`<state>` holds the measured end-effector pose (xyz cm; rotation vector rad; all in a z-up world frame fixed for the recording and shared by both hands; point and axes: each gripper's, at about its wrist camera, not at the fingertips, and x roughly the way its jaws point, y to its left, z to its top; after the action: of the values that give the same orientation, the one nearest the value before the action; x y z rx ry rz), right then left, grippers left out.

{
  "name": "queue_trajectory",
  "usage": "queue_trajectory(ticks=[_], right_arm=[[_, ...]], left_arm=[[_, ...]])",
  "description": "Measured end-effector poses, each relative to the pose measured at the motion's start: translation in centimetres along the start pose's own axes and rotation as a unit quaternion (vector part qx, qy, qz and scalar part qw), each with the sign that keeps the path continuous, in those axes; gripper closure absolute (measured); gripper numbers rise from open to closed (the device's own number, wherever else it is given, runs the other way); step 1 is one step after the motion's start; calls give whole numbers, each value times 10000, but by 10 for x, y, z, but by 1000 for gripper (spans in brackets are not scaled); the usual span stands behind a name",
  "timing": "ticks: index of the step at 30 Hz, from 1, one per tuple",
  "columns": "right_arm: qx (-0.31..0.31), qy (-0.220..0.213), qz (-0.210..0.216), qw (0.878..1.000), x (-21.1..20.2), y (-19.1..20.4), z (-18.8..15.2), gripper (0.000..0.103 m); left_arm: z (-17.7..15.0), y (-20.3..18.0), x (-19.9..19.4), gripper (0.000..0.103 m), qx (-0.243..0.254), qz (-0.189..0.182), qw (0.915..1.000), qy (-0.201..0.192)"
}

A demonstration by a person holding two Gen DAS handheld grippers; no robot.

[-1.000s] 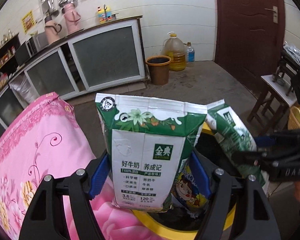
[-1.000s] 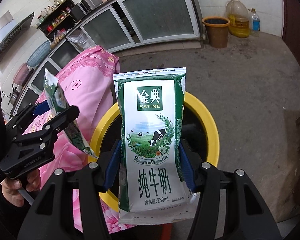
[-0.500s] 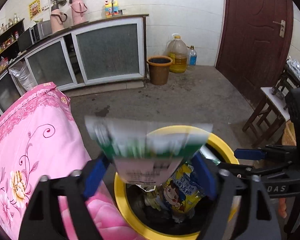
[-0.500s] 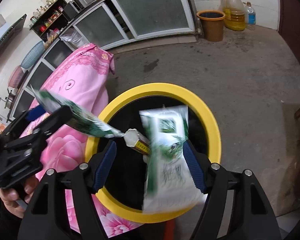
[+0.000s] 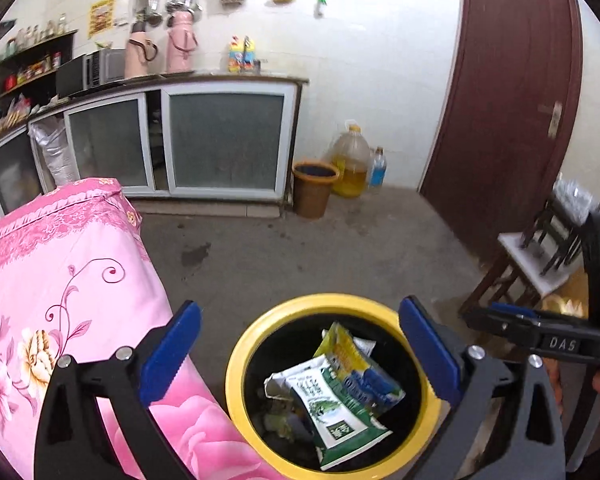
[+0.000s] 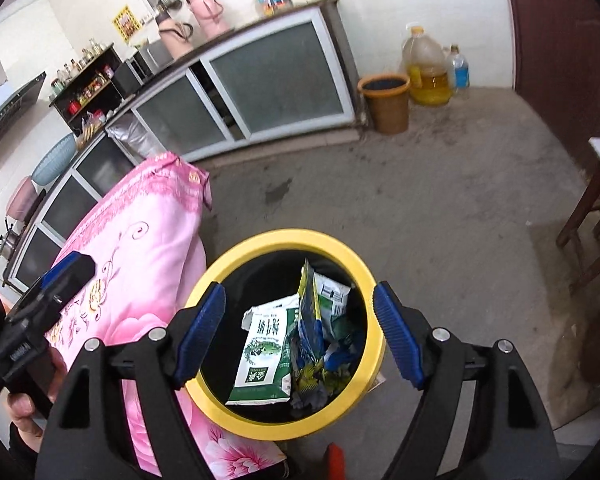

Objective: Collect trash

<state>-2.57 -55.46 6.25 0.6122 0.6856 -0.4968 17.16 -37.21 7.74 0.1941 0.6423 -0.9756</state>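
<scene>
Two milk cartons (image 6: 265,354) already lie inside the yellow-rimmed bin (image 6: 370,280), just below and ahead of both pairs of fingers, so this part of the collecting looks done. The left gripper (image 5: 300,356) and right gripper (image 6: 300,336) are both opening wide, with nothing between the pads.

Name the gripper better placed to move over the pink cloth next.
Left, probably. The left gripper, jaws opening and empty, hangs beside the pink cloth. The right gripper, also opening and empty, sits over the yellow bin, with the left one between it and the cloth.
</scene>
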Motion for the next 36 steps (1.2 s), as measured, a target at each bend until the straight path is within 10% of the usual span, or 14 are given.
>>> queue_trajectory(ticks=[16, 31, 36], right_arm=[[-853, -1698, 20, 9818, -76, 80, -28, 8], [-2198, -3554, -175, 9083, -129, 205, -154, 8], [-2506, -3553, 120, 9005, -125, 222, -195, 8]], left_arm=[[-37, 50, -150, 8, -244, 841, 9847, -1505], [-142, 98, -305, 8, -1427, 2946, 9212, -2103], [-187, 100, -325, 8, -1441, 4090, 8791, -1979]])
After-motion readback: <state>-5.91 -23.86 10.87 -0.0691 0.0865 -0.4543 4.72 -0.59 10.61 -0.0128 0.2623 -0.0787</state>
